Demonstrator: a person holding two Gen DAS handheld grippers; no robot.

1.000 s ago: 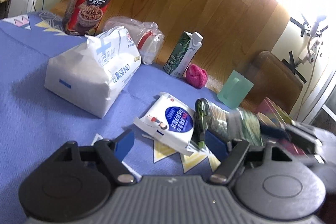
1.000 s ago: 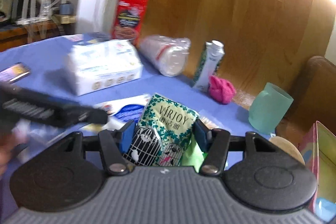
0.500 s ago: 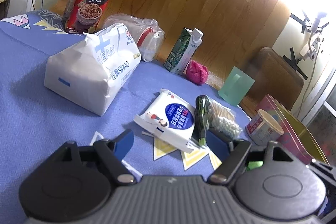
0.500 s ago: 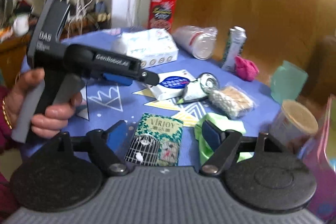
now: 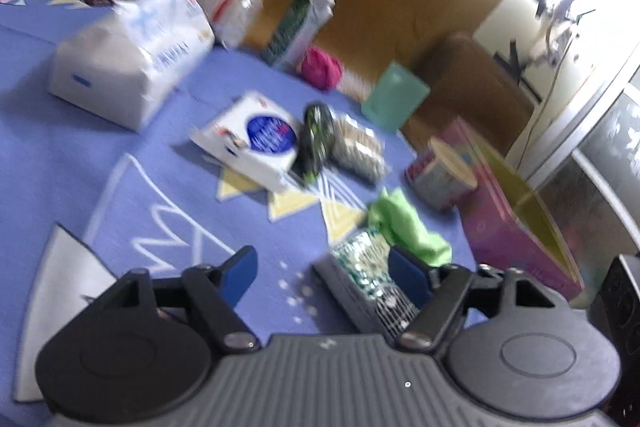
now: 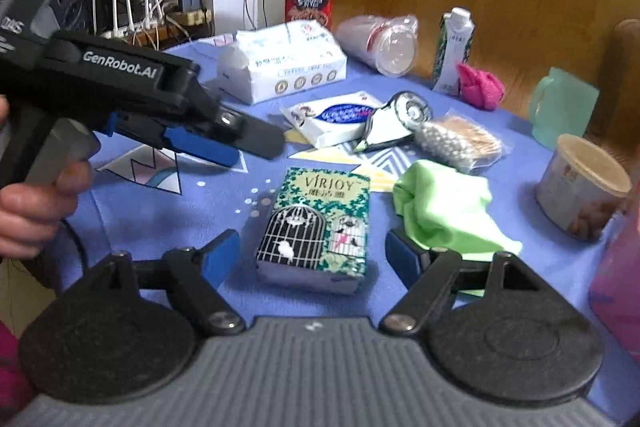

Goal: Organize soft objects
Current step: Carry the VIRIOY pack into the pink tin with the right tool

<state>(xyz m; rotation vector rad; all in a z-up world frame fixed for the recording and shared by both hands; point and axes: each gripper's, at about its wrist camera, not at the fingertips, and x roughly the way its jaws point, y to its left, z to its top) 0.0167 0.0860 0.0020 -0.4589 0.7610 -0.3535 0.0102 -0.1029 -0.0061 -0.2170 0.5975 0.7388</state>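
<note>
A green "Virjoy" tissue pack lies flat on the blue tablecloth. My right gripper straddles it with its jaws closing, and the pads stand clear of its sides. A crumpled green cloth lies just right of the pack. My left gripper is empty and hovers over the cloth-covered table with its jaws closing. The tissue pack and green cloth sit by its right finger. In the right wrist view a hand holds the left gripper at the left. A pink cloth lies at the back.
A big white tissue pack, a wipes packet, a cotton swab bag, a round can, a green cup, a carton and wrapped cups are spread around. An open pink box stands at the right edge.
My right gripper let go of the Virjoy pack, which now lies on the table, and sank closer over it. The left gripper swung right and entered the right wrist view.
</note>
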